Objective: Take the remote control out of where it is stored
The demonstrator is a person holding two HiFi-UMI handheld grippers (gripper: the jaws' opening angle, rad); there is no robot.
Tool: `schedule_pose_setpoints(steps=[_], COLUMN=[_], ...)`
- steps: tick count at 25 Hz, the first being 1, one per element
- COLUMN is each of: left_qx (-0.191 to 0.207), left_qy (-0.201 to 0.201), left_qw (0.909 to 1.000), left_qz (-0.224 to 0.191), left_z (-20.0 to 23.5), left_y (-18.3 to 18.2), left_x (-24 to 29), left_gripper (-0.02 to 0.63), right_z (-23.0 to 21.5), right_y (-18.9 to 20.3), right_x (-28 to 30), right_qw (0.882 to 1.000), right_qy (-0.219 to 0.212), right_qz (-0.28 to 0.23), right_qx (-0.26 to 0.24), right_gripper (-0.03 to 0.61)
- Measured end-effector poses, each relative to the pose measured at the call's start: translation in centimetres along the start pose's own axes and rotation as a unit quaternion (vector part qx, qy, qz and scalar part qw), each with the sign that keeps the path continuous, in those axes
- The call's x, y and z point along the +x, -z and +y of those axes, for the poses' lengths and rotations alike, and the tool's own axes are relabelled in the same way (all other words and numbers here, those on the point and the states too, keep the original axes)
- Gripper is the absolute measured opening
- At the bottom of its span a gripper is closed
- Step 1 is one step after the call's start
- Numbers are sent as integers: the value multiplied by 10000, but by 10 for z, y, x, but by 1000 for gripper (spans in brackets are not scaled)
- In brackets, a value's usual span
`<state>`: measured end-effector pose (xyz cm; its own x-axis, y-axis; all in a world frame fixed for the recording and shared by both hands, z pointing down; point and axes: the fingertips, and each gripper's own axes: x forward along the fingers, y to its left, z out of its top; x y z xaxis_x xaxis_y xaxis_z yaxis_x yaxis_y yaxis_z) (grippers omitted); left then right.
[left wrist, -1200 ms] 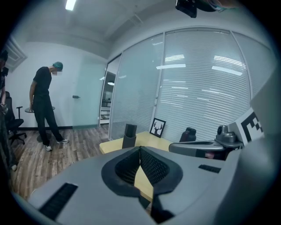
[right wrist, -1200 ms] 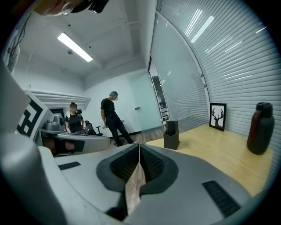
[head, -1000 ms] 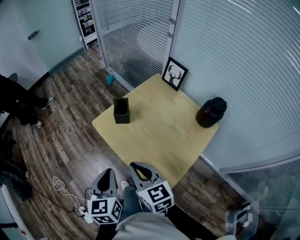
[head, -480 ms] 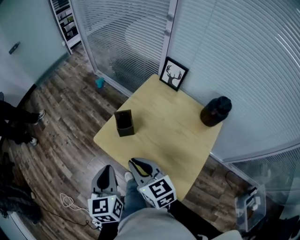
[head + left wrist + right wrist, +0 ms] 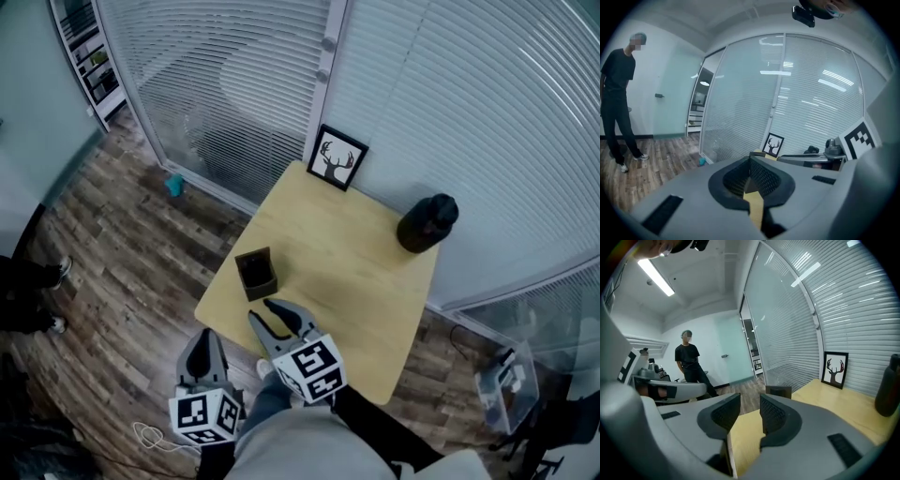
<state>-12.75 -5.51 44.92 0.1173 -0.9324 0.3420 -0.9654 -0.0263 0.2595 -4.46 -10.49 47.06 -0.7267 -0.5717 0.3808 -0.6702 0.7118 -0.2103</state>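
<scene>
**Right tongs spread just short of the remote's holder**

A wood-plank floor [image 5: 122,253] runs up to a curved glass wall with white slatted blinds [image 5: 234,94]. Against the wall stands a square pale wooden table [image 5: 356,281]. A black-framed picture of a stag's head [image 5: 337,157] leans at the table's far corner, and a dark, rounded bottle [image 5: 427,223] stands near its right corner. A person in dark clothes [image 5: 690,363] stands across the room.

A small, dark, open-topped holder [image 5: 256,273] stands upright near the table's left edge. The remote control is stored there, but it cannot be told apart from the holder's dark inside.

The right tongs [image 5: 262,309] reach over the table's near edge. Their tips are just short of the holder and point at it. Their jaws are spread with nothing between them, and the holder shows through the gap farther along the tabletop.

The left tongs [image 5: 202,337] hang over the floor beside the table's near corner, behind the right pair. Their jaws are pressed together and hold nothing.

A second ago both pairs hung over the floor, well short of the table, with both sets of jaws together. Since then the table has come nearer in the head view, and the right jaws have just been opening. The holder, picture and bottle keep their places on the table.
</scene>
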Motion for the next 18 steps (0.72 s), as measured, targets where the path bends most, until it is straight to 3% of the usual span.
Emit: schedule_pose_setpoints(steps=[5,10,18], left_qx=[-131,-298,-252], left_qy=[161,98,-64], left_qw=[9998,9995,9997], left_qz=[83,27,41], left_z=[17,31,41], left_y=[-3,-12,-11], left_x=[6,8,9], left_gripper=[8,8,8], right_z=[-18,-36,-60], right_y=[-4,-9,-9], right_x=[25,48,73], right_qw=[9990,9973,9942], right_qy=[449,727,1059], right_qz=[5,100,177], right_qx=[39,19,-12], right_gripper=[144,163,201])
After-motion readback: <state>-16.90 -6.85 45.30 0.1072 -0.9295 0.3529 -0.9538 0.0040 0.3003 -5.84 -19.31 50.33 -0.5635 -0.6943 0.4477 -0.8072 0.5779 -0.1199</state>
